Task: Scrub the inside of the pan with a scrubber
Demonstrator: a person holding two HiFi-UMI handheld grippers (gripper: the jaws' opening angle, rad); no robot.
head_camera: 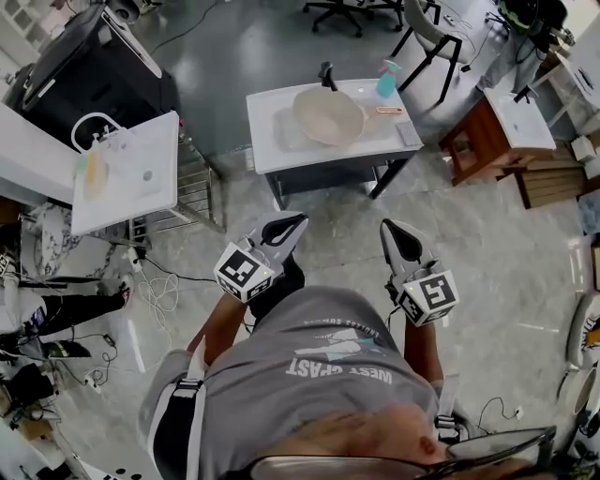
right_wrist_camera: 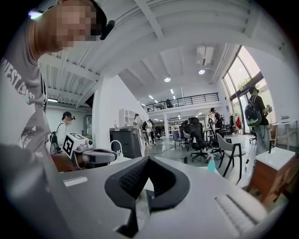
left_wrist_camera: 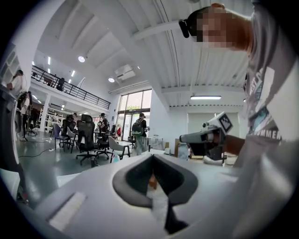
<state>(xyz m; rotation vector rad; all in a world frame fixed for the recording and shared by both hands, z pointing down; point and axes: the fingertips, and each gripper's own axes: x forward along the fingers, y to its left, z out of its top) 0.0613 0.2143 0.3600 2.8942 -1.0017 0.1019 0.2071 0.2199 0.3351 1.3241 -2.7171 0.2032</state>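
A beige pan (head_camera: 328, 114) lies on a small white table (head_camera: 267, 103) some way ahead of me, its handle (head_camera: 384, 111) pointing right. Beside the handle lies a small grey pad (head_camera: 409, 134), and a teal spray bottle (head_camera: 386, 80) stands behind it. Both grippers are held in front of my body, well short of the table. The jaws of the left gripper (head_camera: 298, 221) (left_wrist_camera: 152, 158) are together with nothing held. My right gripper (head_camera: 389, 225) (right_wrist_camera: 148, 159) is shut and empty too. Each gripper shows in the other's view: the right gripper (left_wrist_camera: 205, 136) and the left gripper (right_wrist_camera: 93, 156).
A white stand with a curved tap (head_camera: 127, 169) is at the left, a black machine (head_camera: 89, 66) behind it. A wooden cabinet with a white top (head_camera: 511, 117) stands at the right. Cables (head_camera: 159, 291) trail over the floor at my left. Office chairs (head_camera: 356, 11) stand at the back.
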